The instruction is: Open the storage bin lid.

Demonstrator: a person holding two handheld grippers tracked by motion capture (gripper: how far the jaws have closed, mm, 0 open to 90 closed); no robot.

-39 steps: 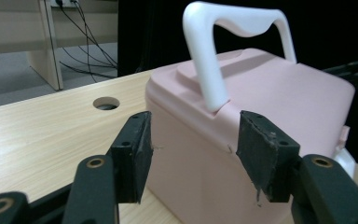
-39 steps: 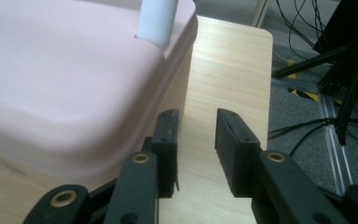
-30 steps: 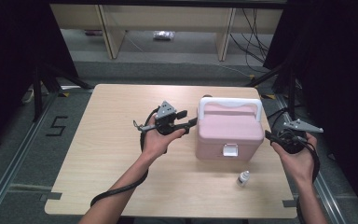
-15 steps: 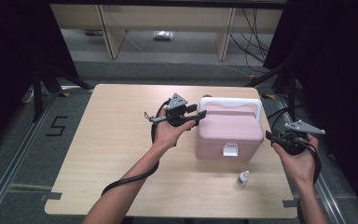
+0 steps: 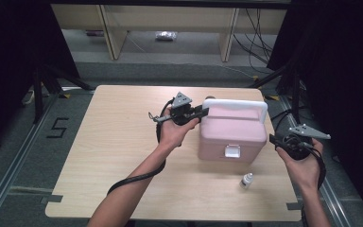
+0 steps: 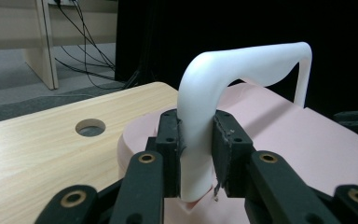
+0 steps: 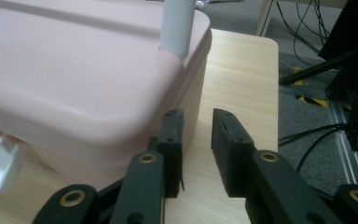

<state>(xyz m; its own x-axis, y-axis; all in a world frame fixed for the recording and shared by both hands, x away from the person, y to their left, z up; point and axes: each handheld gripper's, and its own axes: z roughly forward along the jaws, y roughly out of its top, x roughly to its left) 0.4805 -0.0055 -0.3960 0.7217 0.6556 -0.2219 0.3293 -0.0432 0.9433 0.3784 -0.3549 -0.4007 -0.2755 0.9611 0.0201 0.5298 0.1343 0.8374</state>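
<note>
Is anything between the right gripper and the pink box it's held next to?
Nothing visible. The right gripper has a bare gap to the pink box, its jaws apart beside the box's wall. The small bottle stands nearer the person, off that line.

high: above, forward-down | tongs views: close, level | shared: pink box [image 5: 231, 135]

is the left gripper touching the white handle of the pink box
Touching. The left gripper view shows the left gripper with both pads pressed against the white handle of the pink box.
</note>
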